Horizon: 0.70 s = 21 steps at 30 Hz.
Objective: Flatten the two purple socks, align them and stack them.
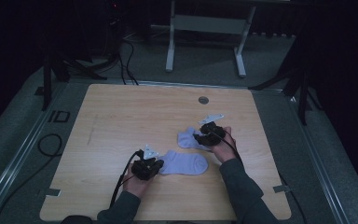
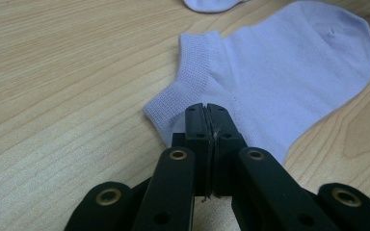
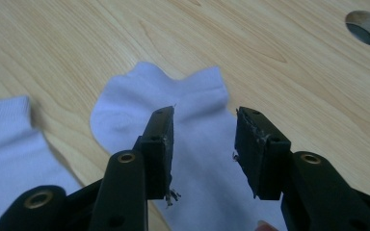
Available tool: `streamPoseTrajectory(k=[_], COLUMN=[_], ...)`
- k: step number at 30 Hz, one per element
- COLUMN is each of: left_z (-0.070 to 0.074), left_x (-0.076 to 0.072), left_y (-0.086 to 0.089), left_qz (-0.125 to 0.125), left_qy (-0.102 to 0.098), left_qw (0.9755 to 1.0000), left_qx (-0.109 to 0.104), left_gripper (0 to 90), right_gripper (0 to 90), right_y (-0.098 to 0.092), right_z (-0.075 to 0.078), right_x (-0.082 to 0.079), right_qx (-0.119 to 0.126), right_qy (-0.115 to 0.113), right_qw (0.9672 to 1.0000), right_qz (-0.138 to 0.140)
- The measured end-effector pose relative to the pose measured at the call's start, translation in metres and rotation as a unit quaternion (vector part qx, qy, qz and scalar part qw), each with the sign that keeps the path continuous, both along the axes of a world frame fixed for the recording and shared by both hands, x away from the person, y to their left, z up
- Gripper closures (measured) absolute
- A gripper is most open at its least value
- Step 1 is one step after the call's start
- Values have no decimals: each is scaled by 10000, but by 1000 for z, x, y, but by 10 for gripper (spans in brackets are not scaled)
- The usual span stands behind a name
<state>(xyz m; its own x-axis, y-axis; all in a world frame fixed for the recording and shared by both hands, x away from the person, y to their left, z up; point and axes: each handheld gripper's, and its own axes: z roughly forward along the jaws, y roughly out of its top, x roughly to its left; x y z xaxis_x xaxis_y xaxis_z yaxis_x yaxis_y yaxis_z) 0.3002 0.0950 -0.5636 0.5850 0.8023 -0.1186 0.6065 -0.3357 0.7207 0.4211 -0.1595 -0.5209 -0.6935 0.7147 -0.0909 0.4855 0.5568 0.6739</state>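
Note:
Two pale lilac ankle socks lie on the wooden table (image 1: pixel 121 116). The nearer sock (image 1: pixel 184 163) (image 2: pixel 279 72) lies flat, cuff toward my left gripper (image 1: pixel 154 165) (image 2: pixel 207 110). Its jaws are shut, and their tips lie over the cuff end; I cannot tell if fabric is pinched between them. The second sock (image 1: pixel 186 139) (image 3: pixel 188 91) lies crumpled a little farther back and right; a corner of it reaches the top edge of the left gripper view (image 2: pixel 209 5). My right gripper (image 1: pixel 198 137) (image 3: pixel 204 120) hovers over it, jaws apart, with the sock below the gap and untouched.
A round cable hole (image 1: pixel 203 100) (image 3: pixel 368 29) sits in the table behind the right hand. A black cable (image 1: pixel 121 182) trails from the left gripper toward the near edge. A grey table frame (image 1: pixel 205 28) stands on the floor beyond.

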Motion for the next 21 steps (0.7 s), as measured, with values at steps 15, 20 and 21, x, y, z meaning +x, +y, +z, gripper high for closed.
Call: streamPoseTrajectory(k=[15, 20, 21], left_z=[0, 0, 0], left_x=[0, -1, -2], left_y=[0, -1, -1], left_qz=[-4, -7, -5], left_qy=[-3, 1, 4], left_qw=[10000, 10000, 10000], left_qx=[-15, 2, 2], left_gripper=[872, 869, 869], right_gripper=[541, 559, 576], right_y=[22, 24, 24], right_z=[-28, -27, -27], right_x=[17, 17, 17], right_qx=[-16, -35, -39], right_qy=[571, 595, 601], right_qw=[9982, 9982, 9982], right_qz=[181, 82, 61])
